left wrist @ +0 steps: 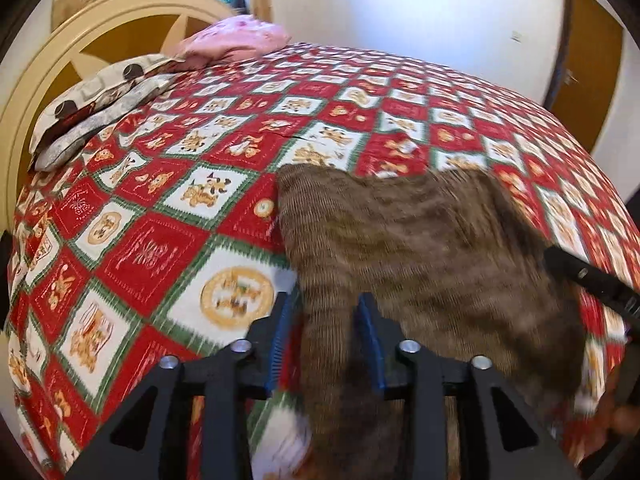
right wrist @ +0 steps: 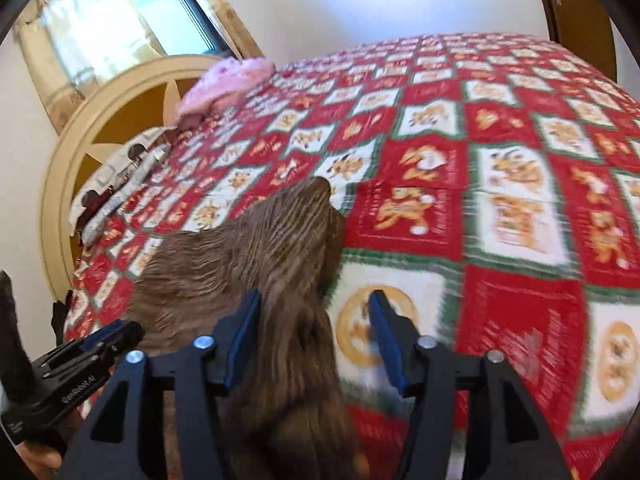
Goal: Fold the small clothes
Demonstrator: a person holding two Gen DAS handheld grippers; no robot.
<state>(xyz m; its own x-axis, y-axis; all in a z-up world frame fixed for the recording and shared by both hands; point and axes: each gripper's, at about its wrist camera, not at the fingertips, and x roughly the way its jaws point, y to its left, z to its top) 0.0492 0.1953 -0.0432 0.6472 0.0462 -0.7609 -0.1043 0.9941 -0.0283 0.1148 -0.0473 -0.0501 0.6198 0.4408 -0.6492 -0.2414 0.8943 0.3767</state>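
A brown ribbed garment (left wrist: 420, 248) lies spread on the red, white and green patterned bedspread (left wrist: 160, 216). My left gripper (left wrist: 326, 312) is open, its jaws astride the garment's near left edge, with cloth between the blue pads. In the right wrist view the same brown garment (right wrist: 260, 248) runs forward from under my right gripper (right wrist: 312, 312), which is open over its near right edge. The right gripper shows at the right edge of the left view (left wrist: 588, 276). The left gripper shows at the lower left of the right view (right wrist: 80, 356).
A pink pillow (left wrist: 236, 40) and a grey patterned pillow (left wrist: 92, 108) lie by the cream arched headboard (left wrist: 80, 40) at the far left. A brown door (left wrist: 588, 60) stands at the far right. A window (right wrist: 168, 4) is behind the headboard.
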